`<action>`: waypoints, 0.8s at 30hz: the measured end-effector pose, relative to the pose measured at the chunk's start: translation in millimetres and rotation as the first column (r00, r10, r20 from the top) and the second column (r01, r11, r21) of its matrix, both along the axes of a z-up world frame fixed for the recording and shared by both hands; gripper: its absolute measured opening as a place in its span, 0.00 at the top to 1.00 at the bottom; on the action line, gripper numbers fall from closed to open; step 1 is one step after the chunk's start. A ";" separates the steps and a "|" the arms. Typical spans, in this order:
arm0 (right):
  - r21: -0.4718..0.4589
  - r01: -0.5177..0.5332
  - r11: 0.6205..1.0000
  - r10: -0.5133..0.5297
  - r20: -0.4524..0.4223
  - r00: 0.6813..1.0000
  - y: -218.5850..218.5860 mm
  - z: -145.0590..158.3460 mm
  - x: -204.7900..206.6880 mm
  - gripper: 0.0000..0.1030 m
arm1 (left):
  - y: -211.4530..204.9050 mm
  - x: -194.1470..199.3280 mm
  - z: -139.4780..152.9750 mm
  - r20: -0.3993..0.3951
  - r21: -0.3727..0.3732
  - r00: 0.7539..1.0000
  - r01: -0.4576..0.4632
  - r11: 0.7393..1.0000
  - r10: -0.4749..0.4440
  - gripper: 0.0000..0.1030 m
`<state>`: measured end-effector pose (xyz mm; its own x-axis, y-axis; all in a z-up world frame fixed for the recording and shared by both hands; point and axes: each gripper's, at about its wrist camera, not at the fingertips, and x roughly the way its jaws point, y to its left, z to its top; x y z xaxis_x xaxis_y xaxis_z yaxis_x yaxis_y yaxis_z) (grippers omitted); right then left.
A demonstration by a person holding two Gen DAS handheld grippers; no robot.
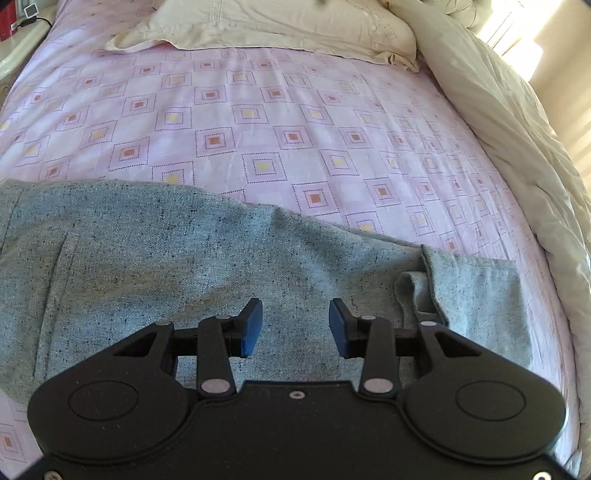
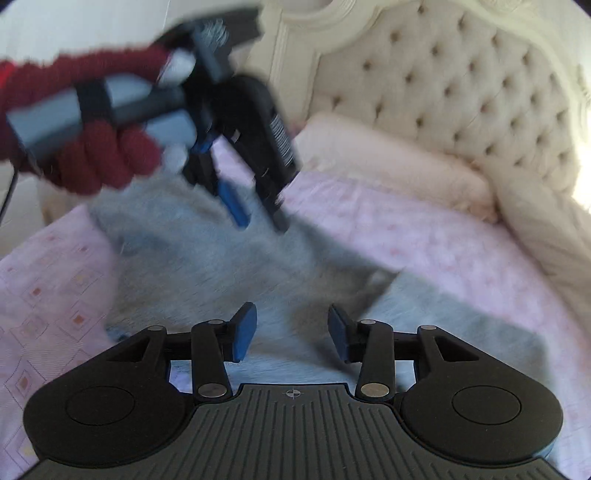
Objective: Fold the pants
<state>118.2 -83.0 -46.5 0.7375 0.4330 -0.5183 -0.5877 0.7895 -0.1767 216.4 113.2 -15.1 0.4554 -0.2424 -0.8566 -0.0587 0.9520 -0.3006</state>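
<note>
Pants (image 1: pixel 184 266): long axis crosswise under both grippers. L gripper (image 1: pixel 295 328) agape, empty; R gripper (image 2: pixel 291 330) likewise, prob. nearer cuff (blurred).

One pair of pants (image 1: pixel 184 266), two pillows (image 1: pixel 266 26), one duvet (image 1: pixel 498 110), two grippers (image 1: pixel 295 328).

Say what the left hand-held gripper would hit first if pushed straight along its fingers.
Most likely the grey pants, which lie on the bed right ahead of the open left hand-held gripper. Nothing sits between its fingers; the gap to the cloth is hard to judge.
</note>
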 end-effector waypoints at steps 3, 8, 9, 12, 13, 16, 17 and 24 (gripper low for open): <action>0.016 0.092 0.996 -0.092 -0.005 0.996 -30.7 13.4 10.3 0.59 | -10.5 1.2 -1.6 -0.003 -0.043 0.999 0.040 0.998 -0.040 0.53; 0.037 0.153 0.988 -0.151 -0.057 0.987 -64.3 13.8 31.2 0.59 | -47.4 -2.2 -7.8 -0.020 -0.110 0.994 0.109 0.988 -0.112 0.52; 0.037 0.135 0.990 -0.132 -0.073 0.988 -63.2 11.1 34.4 0.59 | -54.5 -4.1 -8.7 -0.014 -0.103 0.993 0.119 0.987 -0.121 0.52; -0.026 0.078 0.997 -0.080 -0.081 0.994 -51.7 -2.1 33.5 0.59 | -69.0 -11.6 -13.7 -0.013 -0.086 0.987 0.156 0.984 -0.158 0.52; -0.050 0.057 0.997 -0.060 -0.077 0.995 -45.4 -7.1 30.5 0.59 | -71.1 -14.2 -15.5 -0.017 -0.082 0.986 0.165 0.983 -0.167 0.52; -0.078 0.057 0.995 -0.059 -0.030 0.998 -33.1 -19.9 27.6 0.60 | -69.2 -22.1 -16.9 -0.028 -0.071 0.984 0.174 0.982 -0.176 0.52; -0.060 0.068 0.996 -0.070 -0.021 0.997 -33.0 -21.4 27.9 0.61 | -66.9 -24.1 -16.4 -0.028 -0.068 0.984 0.176 0.982 -0.178 0.52; 0.110 0.187 0.976 -0.177 -0.096 0.979 -58.1 -4.5 48.1 0.94 | -55.4 -28.4 -8.9 -0.003 -0.057 0.981 0.193 0.980 -0.193 0.52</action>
